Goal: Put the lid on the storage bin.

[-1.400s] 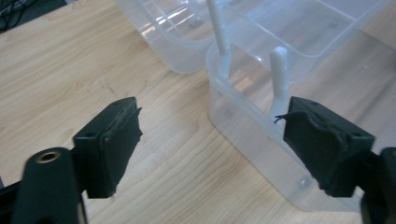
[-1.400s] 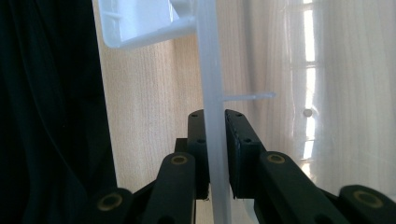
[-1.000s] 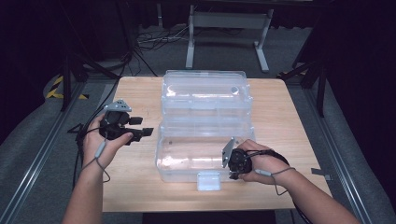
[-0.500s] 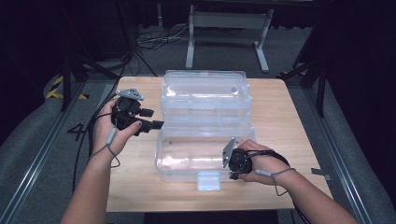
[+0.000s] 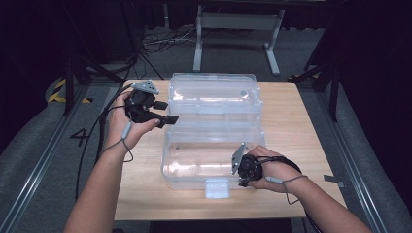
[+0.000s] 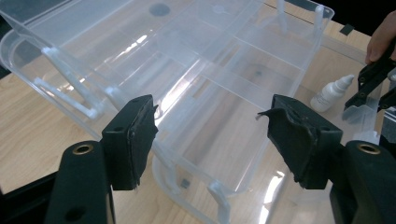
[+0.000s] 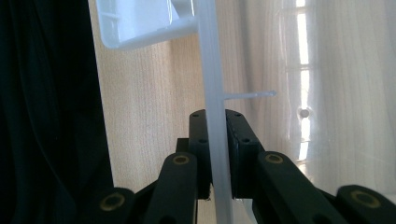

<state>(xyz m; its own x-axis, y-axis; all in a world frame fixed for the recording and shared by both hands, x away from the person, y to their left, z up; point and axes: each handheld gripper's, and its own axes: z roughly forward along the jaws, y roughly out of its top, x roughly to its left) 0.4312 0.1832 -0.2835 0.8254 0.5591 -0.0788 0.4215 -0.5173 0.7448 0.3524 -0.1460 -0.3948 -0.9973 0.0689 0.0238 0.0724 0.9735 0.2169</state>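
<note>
Left tool (image 5: pixel 163 112): held in the person's left hand (image 5: pixel 127 122) at the far-left side of the clear plastic box (image 5: pixel 214 141); jaws spread wide with nothing between them; in the left gripper view its two black pads (image 6: pixel 135 135) frame the box's ribbed corner without touching it.

Right tool (image 5: pixel 241 171): held in the person's right hand (image 5: pixel 272 170) at the near-right part of the box; jaws pressed together on the thin clear front wall (image 7: pixel 215 140), which runs upright between the pads in the right gripper view; the white latch (image 7: pixel 140 23) sits just beyond along the same edge.

Clear plastic box: stands open in the middle of the wooden worktop (image 5: pixel 296 126); lid (image 5: pixel 212 94) laid back on the far side, base on the near side; a small white latch tab at the near edge in the high view; walls see-through, with glare streaks; inner dividers visible in the left gripper view.

Small white dropper bottle (image 6: pixel 330 93): lies inside the base, seen through the plastic in the left gripper view, near the right tool's jaws.

Surroundings: dark floor, cables (image 5: pixel 160 41) and a metal stand (image 5: pixel 238 29) beyond the worktop.
</note>
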